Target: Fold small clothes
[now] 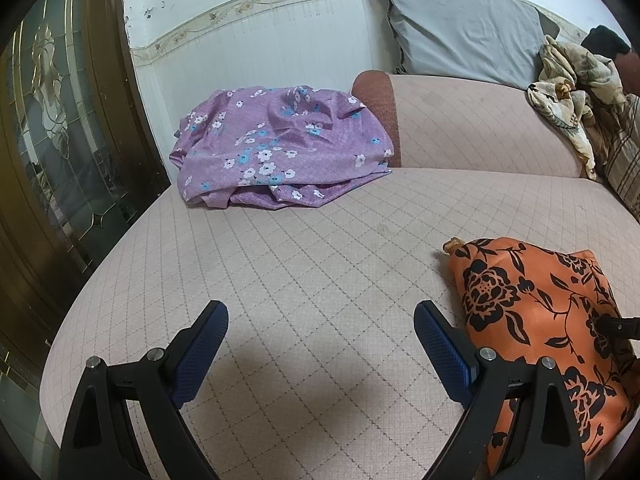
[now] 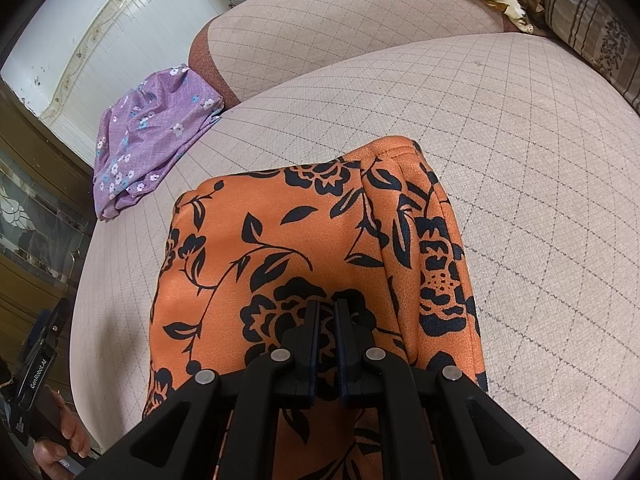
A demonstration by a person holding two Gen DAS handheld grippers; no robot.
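Note:
An orange garment with black flowers (image 2: 304, 236) lies folded on the pink quilted sofa seat (image 2: 520, 184). My right gripper (image 2: 327, 308) is nearly shut, its jaws pressed close over the cloth at its near part; whether it pinches the cloth is unclear. The same garment shows at the right of the left wrist view (image 1: 532, 300). My left gripper (image 1: 320, 312) is wide open and empty, low over the seat just left of the orange garment. A purple flowered garment (image 1: 276, 144) lies crumpled at the far left of the seat.
A grey pillow (image 1: 464, 24) leans on the backrest (image 1: 480, 124). A heap of beige patterned cloth (image 1: 568, 92) sits at the far right. A dark glazed wooden door (image 1: 60, 140) stands left of the sofa. The hand with the left gripper handle (image 2: 44, 364) shows at the lower left.

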